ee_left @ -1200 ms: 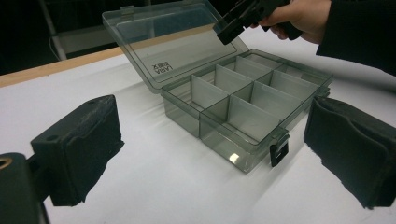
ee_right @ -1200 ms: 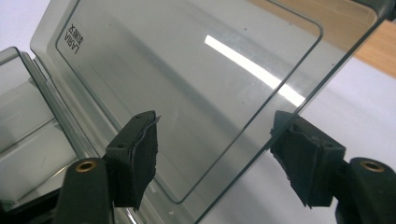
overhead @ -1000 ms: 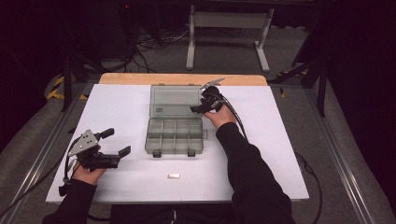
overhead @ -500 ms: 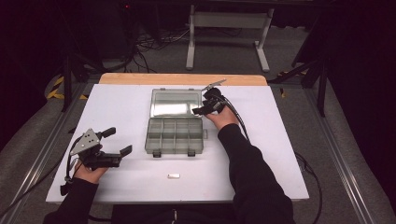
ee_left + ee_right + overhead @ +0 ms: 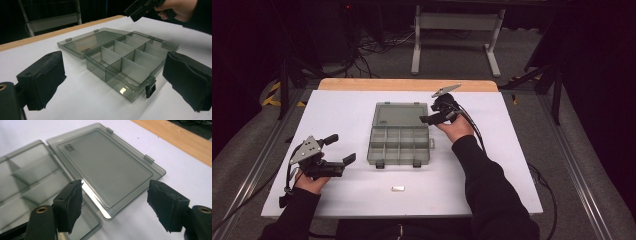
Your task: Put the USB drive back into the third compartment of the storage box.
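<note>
A smoky translucent compartment box [image 5: 397, 146] lies open at the table's middle, its lid [image 5: 399, 114] flat behind it. All the compartments [image 5: 130, 60] that I can see are empty. My right gripper [image 5: 431, 113] hovers at the lid's right edge [image 5: 130, 187], pointing left. It is open, its jaws have just been opening, and nothing is between them. In the right gripper view the right gripper [image 5: 115, 205] looks down on the lid's corner. My left gripper [image 5: 340, 149] rests open left of the box, aimed at it [image 5: 115, 80], with nothing held. The right gripper [image 5: 140, 10] shows beyond the box.
A small white piece [image 5: 398, 188] lies on the white table top [image 5: 512, 165] in front of the box. A wooden strip [image 5: 407, 84] runs along the far edge. Cables and a metal stand [image 5: 452, 30] are on the floor behind.
My right gripper has shifted slightly and risen a little beside the lid. The left gripper, the box and the white piece have stayed put.
</note>
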The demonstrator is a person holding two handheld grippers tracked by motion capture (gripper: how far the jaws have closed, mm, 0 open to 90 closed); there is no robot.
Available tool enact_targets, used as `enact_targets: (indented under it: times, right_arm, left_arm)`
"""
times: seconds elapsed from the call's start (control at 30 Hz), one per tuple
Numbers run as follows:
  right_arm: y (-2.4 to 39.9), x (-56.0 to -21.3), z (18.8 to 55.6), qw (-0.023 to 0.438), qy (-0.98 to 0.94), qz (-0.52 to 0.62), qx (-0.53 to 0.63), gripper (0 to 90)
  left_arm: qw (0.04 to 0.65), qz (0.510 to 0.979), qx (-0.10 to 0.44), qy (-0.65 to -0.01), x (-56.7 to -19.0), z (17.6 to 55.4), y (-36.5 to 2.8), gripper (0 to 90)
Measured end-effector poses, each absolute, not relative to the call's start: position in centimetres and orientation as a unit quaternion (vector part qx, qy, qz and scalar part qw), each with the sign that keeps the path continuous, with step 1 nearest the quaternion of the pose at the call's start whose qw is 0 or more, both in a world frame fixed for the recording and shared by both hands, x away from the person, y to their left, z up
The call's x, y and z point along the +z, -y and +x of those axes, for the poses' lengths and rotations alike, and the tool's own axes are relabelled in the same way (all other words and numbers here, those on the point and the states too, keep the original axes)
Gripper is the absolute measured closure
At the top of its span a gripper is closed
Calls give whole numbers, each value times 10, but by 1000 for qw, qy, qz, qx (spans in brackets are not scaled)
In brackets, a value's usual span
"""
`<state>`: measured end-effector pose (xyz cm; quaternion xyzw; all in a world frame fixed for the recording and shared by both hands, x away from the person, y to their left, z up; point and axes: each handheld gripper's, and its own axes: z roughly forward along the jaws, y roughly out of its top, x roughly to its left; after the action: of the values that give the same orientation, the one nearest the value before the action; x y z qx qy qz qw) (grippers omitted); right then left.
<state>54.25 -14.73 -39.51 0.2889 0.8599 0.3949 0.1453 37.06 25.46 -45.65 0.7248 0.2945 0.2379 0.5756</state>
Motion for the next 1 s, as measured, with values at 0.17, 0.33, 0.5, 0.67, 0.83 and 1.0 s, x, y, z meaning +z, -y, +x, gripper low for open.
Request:
enact_targets:
  times: [0.17,0.33,0.5,0.67,0.83,1.0]
  right_arm:
    - [146,-385,523,147,-863,268,402,270]
    - [142,-377,505,147,-868,242,409,256]
    - [135,-368,486,144,-875,209,413,239]
    - [127,-363,469,141,-883,179,411,234]
    - [119,-361,453,136,-890,148,409,233]
    - [112,-362,441,131,-897,126,404,233]
  left_arm:
    - [579,722,237,-297,-455,370,-256,49]
    - [576,724,237,-296,-456,369,-256,49]
    - [574,725,237,-299,-456,367,-257,48]
    - [574,725,237,-299,-456,367,-258,48]
    - [574,724,236,-301,-456,367,-259,46]
    - [574,723,237,-302,-456,367,-259,46]
